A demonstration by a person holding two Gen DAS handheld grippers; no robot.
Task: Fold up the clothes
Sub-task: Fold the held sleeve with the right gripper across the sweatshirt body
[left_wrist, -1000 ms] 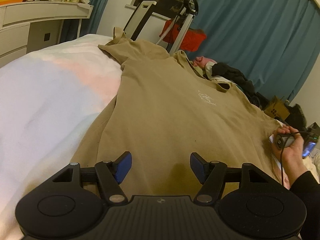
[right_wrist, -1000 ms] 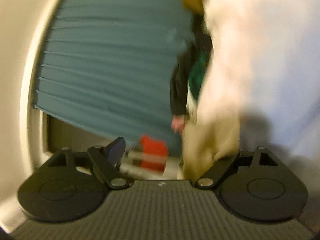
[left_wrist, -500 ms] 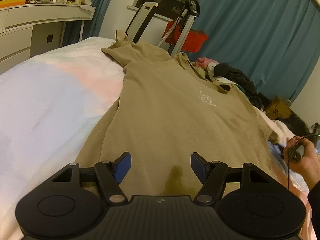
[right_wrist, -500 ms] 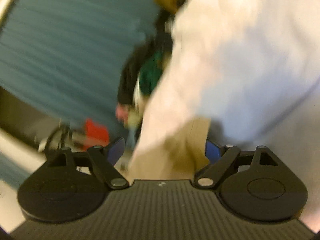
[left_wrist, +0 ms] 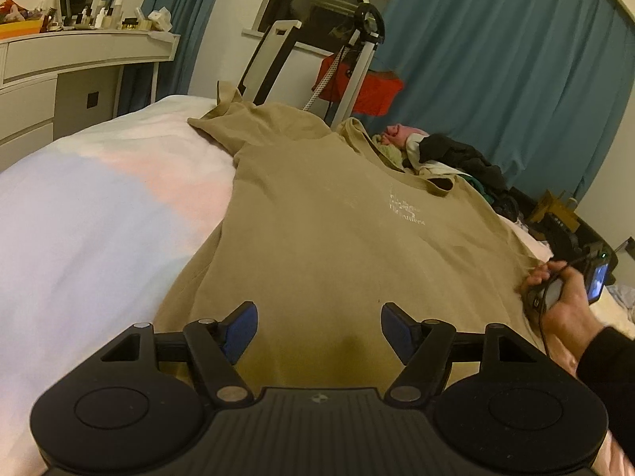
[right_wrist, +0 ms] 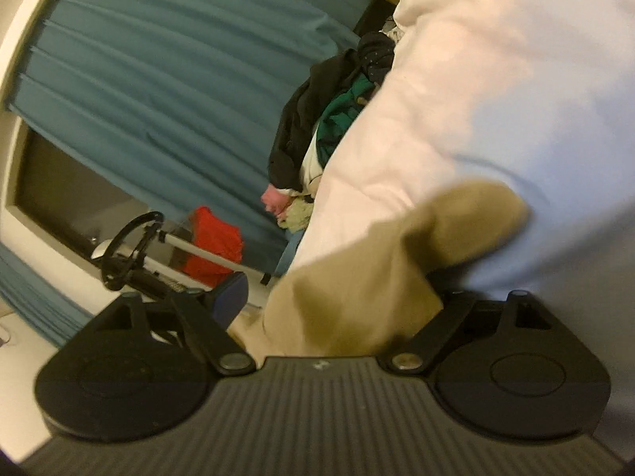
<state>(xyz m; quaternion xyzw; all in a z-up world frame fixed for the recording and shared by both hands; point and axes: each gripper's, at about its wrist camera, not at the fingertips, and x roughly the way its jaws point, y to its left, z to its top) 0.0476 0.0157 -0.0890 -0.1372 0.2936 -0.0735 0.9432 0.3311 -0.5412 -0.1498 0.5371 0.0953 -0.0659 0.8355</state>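
Note:
A tan T-shirt [left_wrist: 337, 234] with small white chest print lies spread flat on the bed, collar toward the far right. My left gripper [left_wrist: 319, 327] is open and empty, hovering just above the shirt's near hem. In the right wrist view a tan sleeve [right_wrist: 381, 277] lies between the jaws of my right gripper [right_wrist: 337, 301], which stand wide apart; the cloth covers the right finger. In the left wrist view, the hand holding the right gripper [left_wrist: 559, 293] sits at the shirt's right edge.
The bed has a pale pink and blue cover [left_wrist: 91, 214]. A pile of dark and green clothes [left_wrist: 468, 162] lies at the far side. A white dresser [left_wrist: 59, 75], a stand with red fabric [left_wrist: 357, 83] and teal curtains [left_wrist: 516, 79] surround the bed.
The right gripper has swung and moved back in to the shirt's right sleeve, which now lies between its open jaws. The left gripper has stayed over the hem.

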